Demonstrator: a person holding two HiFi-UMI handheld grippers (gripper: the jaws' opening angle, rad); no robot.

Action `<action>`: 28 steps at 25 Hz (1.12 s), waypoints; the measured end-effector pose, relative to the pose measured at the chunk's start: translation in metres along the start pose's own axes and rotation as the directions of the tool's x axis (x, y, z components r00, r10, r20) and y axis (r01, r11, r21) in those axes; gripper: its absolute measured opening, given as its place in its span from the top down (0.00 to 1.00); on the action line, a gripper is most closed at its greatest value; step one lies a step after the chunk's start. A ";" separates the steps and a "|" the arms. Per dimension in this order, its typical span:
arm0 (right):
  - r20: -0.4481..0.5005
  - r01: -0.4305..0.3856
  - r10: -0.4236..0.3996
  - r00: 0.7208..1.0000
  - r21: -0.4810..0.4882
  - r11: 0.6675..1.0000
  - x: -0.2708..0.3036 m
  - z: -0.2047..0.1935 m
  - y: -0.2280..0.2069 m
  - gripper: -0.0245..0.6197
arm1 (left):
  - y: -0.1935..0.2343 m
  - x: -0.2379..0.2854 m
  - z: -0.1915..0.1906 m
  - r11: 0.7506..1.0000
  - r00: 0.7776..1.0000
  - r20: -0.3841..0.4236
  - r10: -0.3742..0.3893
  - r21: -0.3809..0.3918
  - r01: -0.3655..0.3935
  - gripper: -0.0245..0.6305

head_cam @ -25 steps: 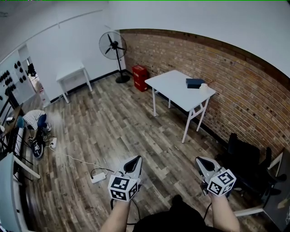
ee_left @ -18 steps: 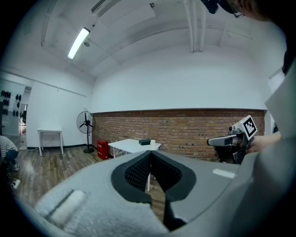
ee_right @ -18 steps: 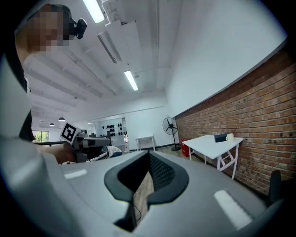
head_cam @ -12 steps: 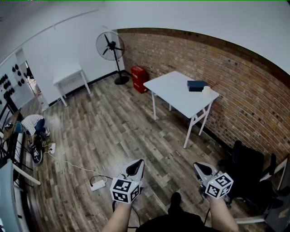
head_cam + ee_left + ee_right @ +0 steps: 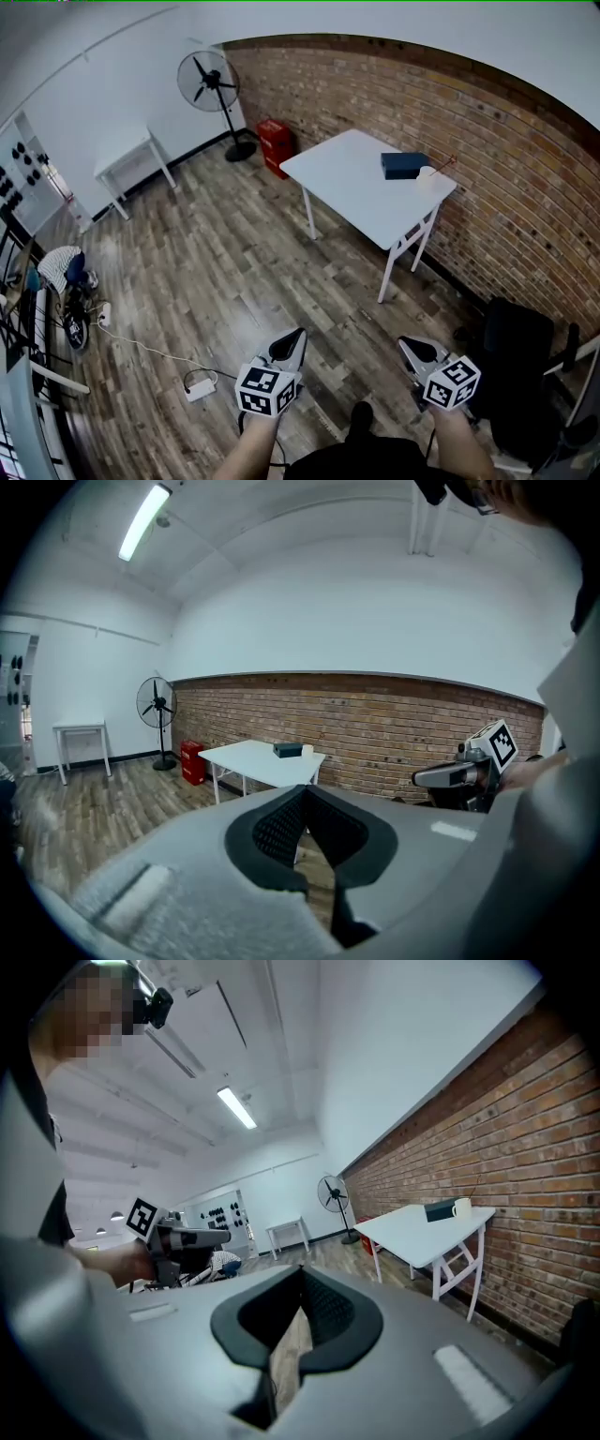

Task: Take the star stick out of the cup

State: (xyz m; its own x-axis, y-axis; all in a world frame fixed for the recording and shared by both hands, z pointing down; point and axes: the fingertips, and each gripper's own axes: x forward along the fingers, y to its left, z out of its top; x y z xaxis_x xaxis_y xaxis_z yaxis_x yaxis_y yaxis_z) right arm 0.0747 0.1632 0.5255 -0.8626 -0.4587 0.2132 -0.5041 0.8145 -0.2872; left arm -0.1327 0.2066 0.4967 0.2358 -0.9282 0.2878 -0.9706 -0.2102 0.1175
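Nearer now, the white cup [image 5: 426, 178] on the desk [image 5: 347, 183] holds a thin reddish star stick [image 5: 443, 165]; left claw [image 5: 292, 338] and right claw [image 5: 407, 346] closed, empty.

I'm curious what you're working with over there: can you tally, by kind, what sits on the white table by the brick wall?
Dark blue box: 1
White cup: 1
Thin stick in the cup: 1
Total: 3
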 end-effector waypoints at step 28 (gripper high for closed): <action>0.002 0.187 -0.187 0.982 0.078 0.979 0.116 0.078 -0.258 0.96 | 0.065 0.314 0.097 0.982 0.982 0.024 -0.188 0.008 0.188 0.95</action>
State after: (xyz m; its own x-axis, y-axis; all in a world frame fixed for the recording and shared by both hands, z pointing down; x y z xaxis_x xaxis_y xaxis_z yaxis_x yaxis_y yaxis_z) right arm 0.1011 -0.1279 0.5511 -0.7530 -0.6037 0.2618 -0.6579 0.6843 -0.3145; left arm -0.1265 -0.1283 0.5022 0.4133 -0.8790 0.2378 -0.9092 -0.3837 0.1616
